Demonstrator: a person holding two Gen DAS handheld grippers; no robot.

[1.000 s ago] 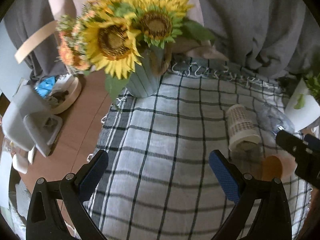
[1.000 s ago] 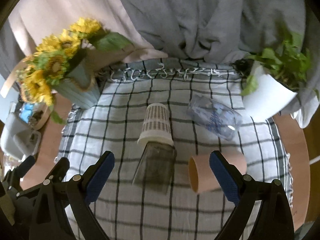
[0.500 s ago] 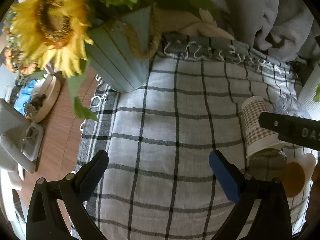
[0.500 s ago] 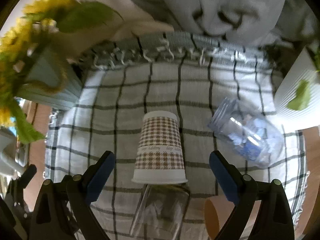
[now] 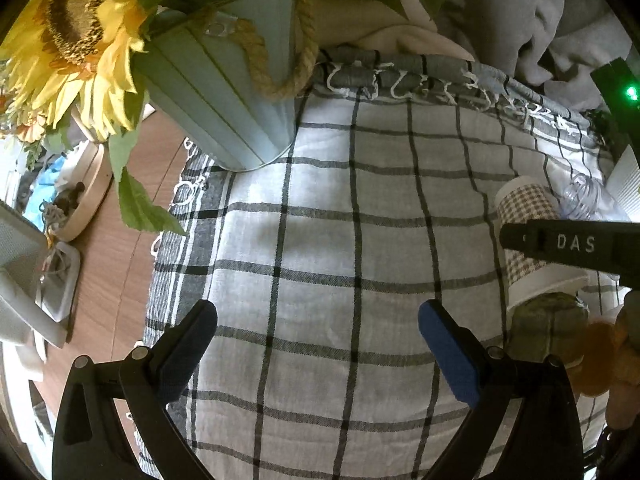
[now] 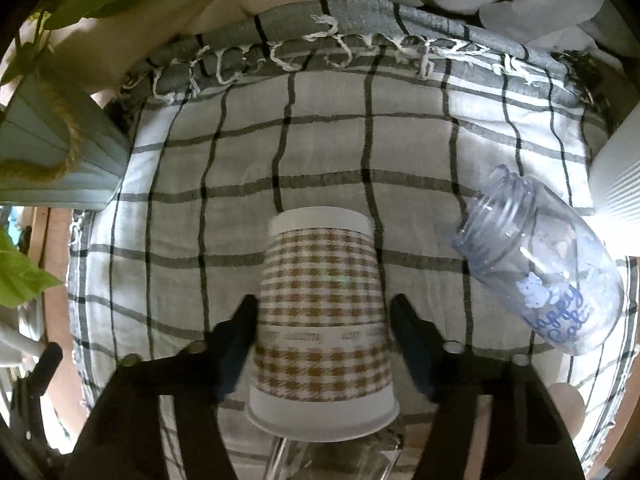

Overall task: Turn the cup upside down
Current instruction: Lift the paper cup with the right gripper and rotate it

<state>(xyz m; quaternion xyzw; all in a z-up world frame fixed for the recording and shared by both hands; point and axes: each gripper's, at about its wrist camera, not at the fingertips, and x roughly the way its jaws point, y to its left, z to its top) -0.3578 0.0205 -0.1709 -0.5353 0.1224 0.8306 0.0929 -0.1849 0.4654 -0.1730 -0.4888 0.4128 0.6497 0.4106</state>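
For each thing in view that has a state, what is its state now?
checked paper cup: lying on its side, rim toward the camera.
clear plastic jar: on its side, no lid.
glass cup: lying down at the paper cup's rim.
right gripper: fingers either side of the paper cup; contact unclear.
left gripper: open, holding nothing.

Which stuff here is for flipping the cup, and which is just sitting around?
For the job:
- checked paper cup, lying on the cloth
- right gripper, a finger on each side of the cup

Just lying about:
- clear jar with blue writing, on its side
- sunflower pot
- clear glass
- checked cloth
- left gripper, open over bare cloth
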